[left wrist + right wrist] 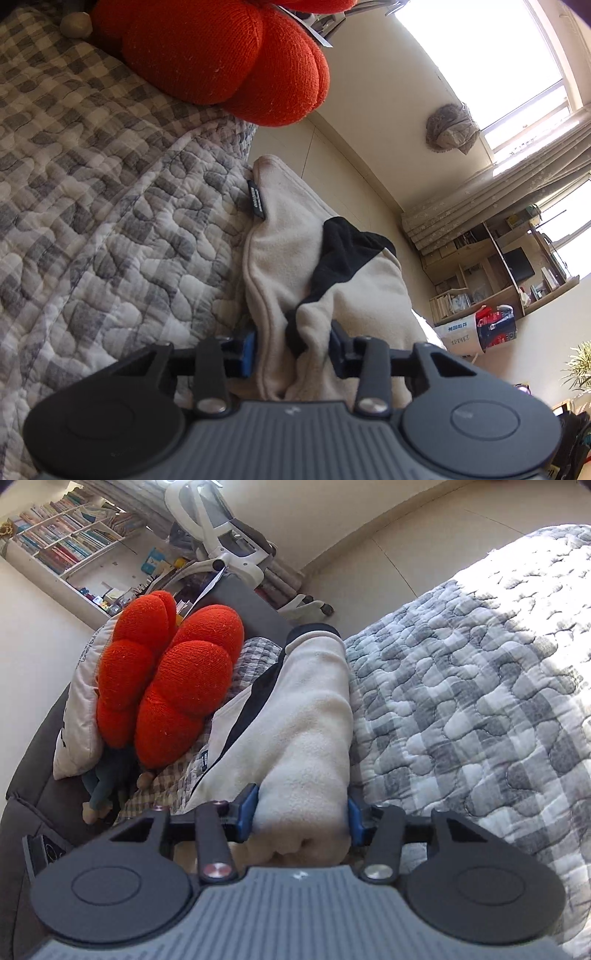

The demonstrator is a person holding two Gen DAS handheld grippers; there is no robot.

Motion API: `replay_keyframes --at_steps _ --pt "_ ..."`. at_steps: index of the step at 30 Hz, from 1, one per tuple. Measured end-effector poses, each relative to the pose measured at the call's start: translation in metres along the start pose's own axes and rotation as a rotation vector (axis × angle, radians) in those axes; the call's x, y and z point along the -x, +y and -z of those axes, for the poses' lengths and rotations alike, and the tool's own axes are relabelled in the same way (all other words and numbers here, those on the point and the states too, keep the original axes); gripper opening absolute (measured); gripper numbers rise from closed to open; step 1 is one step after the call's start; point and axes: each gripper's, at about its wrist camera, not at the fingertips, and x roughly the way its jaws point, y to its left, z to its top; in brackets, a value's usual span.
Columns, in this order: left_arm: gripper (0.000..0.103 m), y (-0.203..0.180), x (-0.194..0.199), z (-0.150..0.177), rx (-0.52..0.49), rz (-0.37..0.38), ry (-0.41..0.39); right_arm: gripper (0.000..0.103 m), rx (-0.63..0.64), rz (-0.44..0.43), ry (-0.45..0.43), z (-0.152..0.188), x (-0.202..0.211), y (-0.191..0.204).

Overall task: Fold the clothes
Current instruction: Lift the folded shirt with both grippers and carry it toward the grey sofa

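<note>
fleece garment (291, 236), cream with black panels, lies along the edge of the bed on a grey-and-white checked quilt (110, 206). both grippers pinch it. left gripper (293, 345): blue pads pressed into a bunched fold of cream and black cloth. right gripper (301, 814): fingers clamped on a thick roll of cream fleece (310, 720) that runs away from the camera to a black cuff (314, 629).

surroundings, left wrist view: small black tag (256, 201) on the garment's seam; orange knit cushion (229, 55) sits on the quilt just beyond the garment, not touching it as far as can be told. pale floor past the bed edge, then curtains (491, 199), bright window (476, 48), wooden shelves (487, 269), a printed bag (476, 330) on the floor.

right wrist view: same orange cushion (166, 679) close beside the garment's left side, leaning on a white pillow (77, 716). a small stuffed doll (101, 786) below it. dark grey headboard (240, 594) behind. white office chair (229, 535) and bookshelf (66, 542) further off. quilt (461, 701) open on the right.
</note>
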Motion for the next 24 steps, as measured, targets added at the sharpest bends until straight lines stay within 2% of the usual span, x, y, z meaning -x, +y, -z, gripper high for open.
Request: replay_keyframes --at_steps 2,5,8,11,14,17,21,23,24 --pt "0.033 -0.014 0.014 -0.001 -0.031 0.033 -0.018 0.045 0.026 -0.016 -0.014 -0.006 0.015 0.005" --pt "0.032 -0.041 0.037 0.009 -0.095 0.068 0.001 0.045 0.117 -0.028 -0.032 -0.015 0.046 0.008" --pt "0.032 -0.06 0.052 0.036 -0.117 0.087 0.05 0.045 0.172 -0.025 0.002 -0.013 0.085 -0.005" --pt "0.032 -0.069 0.05 0.08 -0.153 0.059 0.141 0.045 0.206 0.003 0.071 0.001 0.115 -0.026" --pt "0.034 -0.068 0.031 0.115 -0.188 0.004 0.228 0.046 0.166 0.029 0.16 0.019 0.123 -0.058" --pt "0.037 -0.069 0.025 0.114 -0.202 -0.003 0.211 0.052 0.095 -0.015 0.185 0.021 0.125 -0.081" --pt "0.038 -0.064 0.03 0.104 -0.154 0.034 0.187 0.064 0.064 -0.06 0.169 0.01 0.126 -0.083" --pt "0.047 -0.061 0.029 0.103 -0.118 0.053 0.197 0.071 0.044 -0.07 0.169 0.007 0.121 -0.085" --pt "0.049 -0.059 0.028 0.103 -0.102 0.061 0.206 0.071 0.029 -0.073 0.17 0.006 0.119 -0.086"
